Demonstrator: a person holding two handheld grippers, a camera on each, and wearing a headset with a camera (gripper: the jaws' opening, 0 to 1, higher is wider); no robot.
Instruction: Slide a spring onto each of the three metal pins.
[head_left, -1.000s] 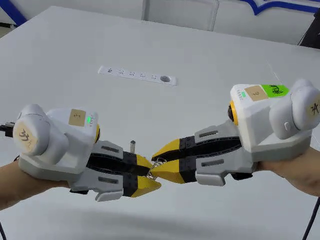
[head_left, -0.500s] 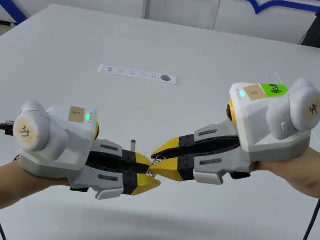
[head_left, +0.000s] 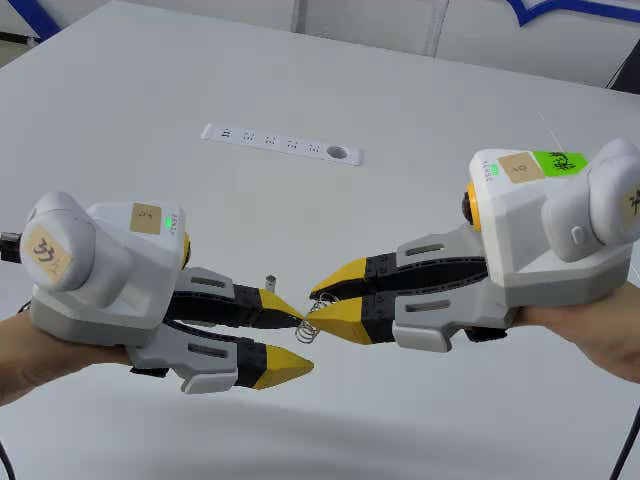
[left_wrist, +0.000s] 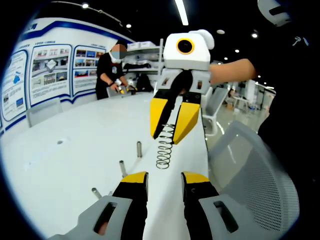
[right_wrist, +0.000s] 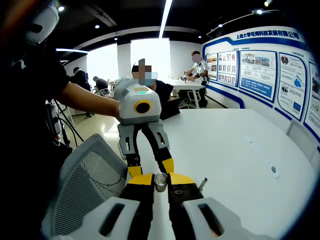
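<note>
A small steel spring (head_left: 308, 329) hangs above the white table, with my right gripper (head_left: 314, 312) shut on one end of it. In the left gripper view the spring (left_wrist: 164, 148) dangles from the right gripper (left_wrist: 167, 134), just ahead of my left gripper (left_wrist: 165, 176), which is open and off the spring. The right gripper view has the spring (right_wrist: 160, 183) end-on between the right gripper (right_wrist: 160, 180) jaws, with the left gripper (right_wrist: 151, 167) spread open beyond it. Three upright metal pins (left_wrist: 139, 149) (left_wrist: 122, 168) (left_wrist: 95, 192) stand bare on the table. One pin (head_left: 268, 280) peeks out behind the left gripper (head_left: 305, 343).
A white power strip (head_left: 280, 143) lies further back on the table (head_left: 420, 130). A grey mesh chair (left_wrist: 250, 170) stands beside the table edge. People work at another table in the background.
The left gripper has opened and let go of the spring, which both grippers pinched before. The right gripper keeps it. The head camera has shifted slightly.
</note>
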